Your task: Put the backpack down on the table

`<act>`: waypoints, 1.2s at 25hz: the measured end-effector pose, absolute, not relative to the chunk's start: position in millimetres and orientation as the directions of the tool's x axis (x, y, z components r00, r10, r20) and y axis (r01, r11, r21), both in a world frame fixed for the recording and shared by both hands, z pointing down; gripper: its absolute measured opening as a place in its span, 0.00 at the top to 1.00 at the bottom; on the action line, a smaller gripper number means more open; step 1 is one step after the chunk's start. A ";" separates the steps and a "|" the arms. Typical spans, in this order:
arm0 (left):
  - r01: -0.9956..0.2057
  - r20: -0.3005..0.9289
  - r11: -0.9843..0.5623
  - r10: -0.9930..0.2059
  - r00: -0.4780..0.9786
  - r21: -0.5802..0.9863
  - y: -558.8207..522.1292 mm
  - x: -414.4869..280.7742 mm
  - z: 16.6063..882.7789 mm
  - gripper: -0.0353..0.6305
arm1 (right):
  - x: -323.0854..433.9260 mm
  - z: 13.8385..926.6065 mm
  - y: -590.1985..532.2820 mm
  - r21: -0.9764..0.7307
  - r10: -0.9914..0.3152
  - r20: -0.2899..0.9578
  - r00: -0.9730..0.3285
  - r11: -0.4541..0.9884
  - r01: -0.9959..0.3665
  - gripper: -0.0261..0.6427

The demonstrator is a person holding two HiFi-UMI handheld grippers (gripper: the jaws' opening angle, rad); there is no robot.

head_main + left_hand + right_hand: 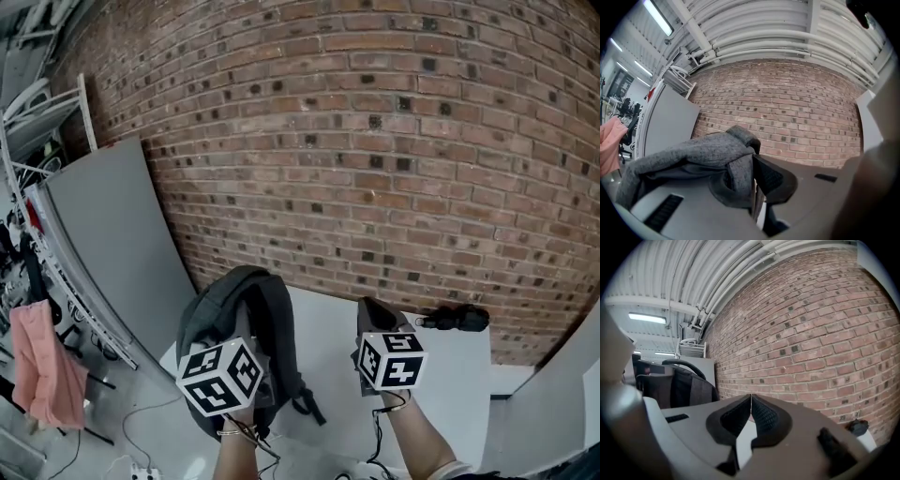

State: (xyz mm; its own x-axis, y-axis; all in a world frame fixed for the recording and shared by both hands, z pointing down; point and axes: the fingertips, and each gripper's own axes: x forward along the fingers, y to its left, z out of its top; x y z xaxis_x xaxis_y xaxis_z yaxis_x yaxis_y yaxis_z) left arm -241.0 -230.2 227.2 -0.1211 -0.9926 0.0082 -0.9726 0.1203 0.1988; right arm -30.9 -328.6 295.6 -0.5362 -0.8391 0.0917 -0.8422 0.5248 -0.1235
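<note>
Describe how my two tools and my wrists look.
The left tool and the right tool have pale grey plastic bodies with black, textured, wedge-shaped pads. Each carries a white cube printed with black square markers: the left cube and the right cube. Thin dark cables trail by the wrists. A thin band circles the left wrist.

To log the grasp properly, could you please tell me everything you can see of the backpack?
The backpack is dark grey, of heathered, woven-looking fabric, with a curved top handle, shoulder straps and a dangling black strap end. It stands roughly upright just beyond the left gripper, whose jaws are closed on a fold of its grey fabric. It is at the left edge of the white table; whether its base rests there cannot be told.
</note>
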 end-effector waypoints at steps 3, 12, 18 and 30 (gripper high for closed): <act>-0.975 0.005 0.123 -0.992 -0.124 0.186 -244.4 -240.4 224.6 0.90 | -34.6 300.7 -344.8 -0.141 -0.831 0.092 -0.548 0.534 -0.834 0.92; -0.971 0.033 0.096 -0.995 -0.091 0.220 -292.2 -264.7 233.3 0.90 | -55.2 326.1 -390.1 -0.156 -0.838 0.145 -0.526 0.506 -0.849 0.92; -0.975 0.048 0.045 -0.998 -0.036 0.217 -334.1 -286.0 238.4 0.90 | -79.6 312.3 -415.7 -0.124 -0.862 0.131 -0.490 0.477 -0.870 0.92; -0.975 0.026 -0.007 -1.000 0.013 0.223 -401.1 -355.8 233.0 0.90 | -134.4 310.5 -469.6 -0.128 -0.896 0.132 -0.424 0.409 -0.904 0.92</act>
State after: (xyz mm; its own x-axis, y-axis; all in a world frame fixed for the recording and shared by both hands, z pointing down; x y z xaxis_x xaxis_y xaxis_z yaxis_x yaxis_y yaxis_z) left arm -355.8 -401.1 233.0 0.0133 -0.9996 0.0260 -0.9749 -0.0072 0.2226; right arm -134.4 -469.6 310.5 -0.4240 -0.8960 0.1318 -0.9036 0.4087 -0.1283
